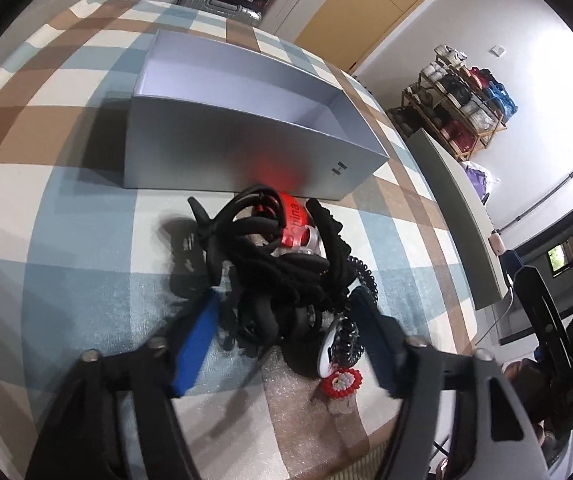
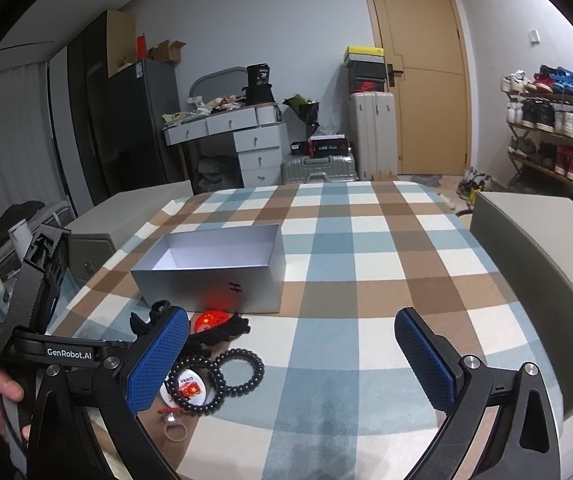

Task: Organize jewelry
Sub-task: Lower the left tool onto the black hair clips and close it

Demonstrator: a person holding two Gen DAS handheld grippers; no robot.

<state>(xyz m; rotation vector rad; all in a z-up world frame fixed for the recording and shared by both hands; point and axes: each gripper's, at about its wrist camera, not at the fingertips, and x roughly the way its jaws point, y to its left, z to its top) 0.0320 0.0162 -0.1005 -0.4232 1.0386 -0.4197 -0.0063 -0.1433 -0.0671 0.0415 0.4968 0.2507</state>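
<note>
An open silver box (image 1: 246, 148) stands on the checked cloth; it also shows in the right wrist view (image 2: 214, 280) and looks empty. In front of it lies a pile of black hair ties and clips (image 1: 282, 272) with a red band (image 1: 296, 220), a black spiral tie (image 2: 238, 372), a bead bracelet (image 2: 202, 404), a flag badge (image 2: 188, 390) and a small red-and-white ring (image 1: 342, 382). My left gripper (image 1: 286, 340) is open, its blue pads on either side of the pile's near edge. My right gripper (image 2: 292, 360) is open and empty, right of the pile.
The checked cloth (image 2: 366, 248) covers the table. A grey box-like block (image 2: 534, 264) stands at the right edge and another (image 2: 98, 232) at the left. Behind are a desk (image 2: 226, 128), suitcases (image 2: 318, 168), a door and a shoe rack (image 2: 546, 120).
</note>
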